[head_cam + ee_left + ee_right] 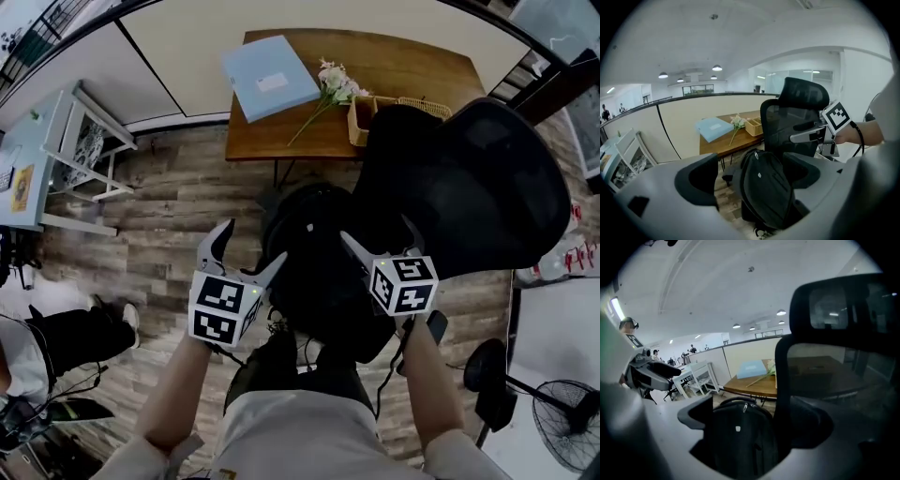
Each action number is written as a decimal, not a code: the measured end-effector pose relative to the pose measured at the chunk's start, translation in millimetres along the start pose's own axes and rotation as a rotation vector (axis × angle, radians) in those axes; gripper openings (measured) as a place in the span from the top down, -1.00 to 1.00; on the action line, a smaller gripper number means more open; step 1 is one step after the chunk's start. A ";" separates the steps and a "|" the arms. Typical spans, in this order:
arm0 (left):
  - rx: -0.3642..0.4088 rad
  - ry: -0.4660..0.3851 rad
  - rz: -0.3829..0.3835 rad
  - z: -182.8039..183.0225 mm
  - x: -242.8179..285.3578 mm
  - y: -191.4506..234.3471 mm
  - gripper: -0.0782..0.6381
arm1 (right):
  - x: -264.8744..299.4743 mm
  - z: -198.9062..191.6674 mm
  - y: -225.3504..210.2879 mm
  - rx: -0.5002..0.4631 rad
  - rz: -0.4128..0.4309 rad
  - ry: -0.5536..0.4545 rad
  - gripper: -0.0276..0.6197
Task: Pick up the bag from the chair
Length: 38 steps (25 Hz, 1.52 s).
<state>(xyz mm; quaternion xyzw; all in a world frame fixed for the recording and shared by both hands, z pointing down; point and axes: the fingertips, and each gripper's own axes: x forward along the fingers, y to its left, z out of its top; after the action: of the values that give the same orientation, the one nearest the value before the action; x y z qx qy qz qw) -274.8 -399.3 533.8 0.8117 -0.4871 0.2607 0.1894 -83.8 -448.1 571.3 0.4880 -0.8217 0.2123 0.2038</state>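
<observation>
A black backpack point(314, 258) stands upright on the seat of a black mesh office chair point(473, 178). It leans by the chair's backrest. My left gripper point(253, 244) is open at the bag's left side, apart from it. Open as well, my right gripper point(375, 236) hovers at the bag's right, in front of the backrest. In the left gripper view the backpack point(766, 187) shows between the open jaws of the left gripper point(750, 176), with the chair point(797, 117) behind. In the right gripper view the right gripper point(752, 420) frames the backpack point(736, 441) and the chair's frame point(785, 394).
Beyond the chair stands a wooden table point(412, 66) with a light blue folder point(270, 77), flowers point(333, 86) and a wicker basket point(361, 122). A white rack point(80, 159) stands at left, a seated person point(56, 337) lower left, a fan point(562, 422) lower right.
</observation>
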 end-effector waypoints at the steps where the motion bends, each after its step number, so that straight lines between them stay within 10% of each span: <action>1: -0.009 0.013 -0.005 -7.0 6.1 2.2 -0.40 | 9.1 -11.7 -4.1 0.009 -0.004 0.021 -0.68; 23: -0.202 0.193 -0.010 -183.6 154.8 20.9 -0.38 | 162.3 -175.8 -52.8 0.117 0.025 0.236 -0.58; 26: -0.225 0.178 0.012 -191.4 157.0 23.8 -0.06 | 168.0 -178.7 -52.7 0.118 0.032 0.228 -0.52; 34: -0.206 0.191 0.032 -188.2 151.9 12.9 0.25 | 152.7 -178.8 -52.5 0.100 0.038 0.223 -0.05; 38: -0.254 0.180 0.012 -180.0 137.4 -4.2 0.41 | 123.8 -176.4 -54.5 0.096 0.031 0.211 0.49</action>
<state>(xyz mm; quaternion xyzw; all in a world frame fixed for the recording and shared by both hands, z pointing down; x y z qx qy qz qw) -260.4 -391.4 759.7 0.7518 -0.5020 0.2697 0.3319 -67.5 -463.6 792.4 0.4593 -0.7921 0.3047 0.2623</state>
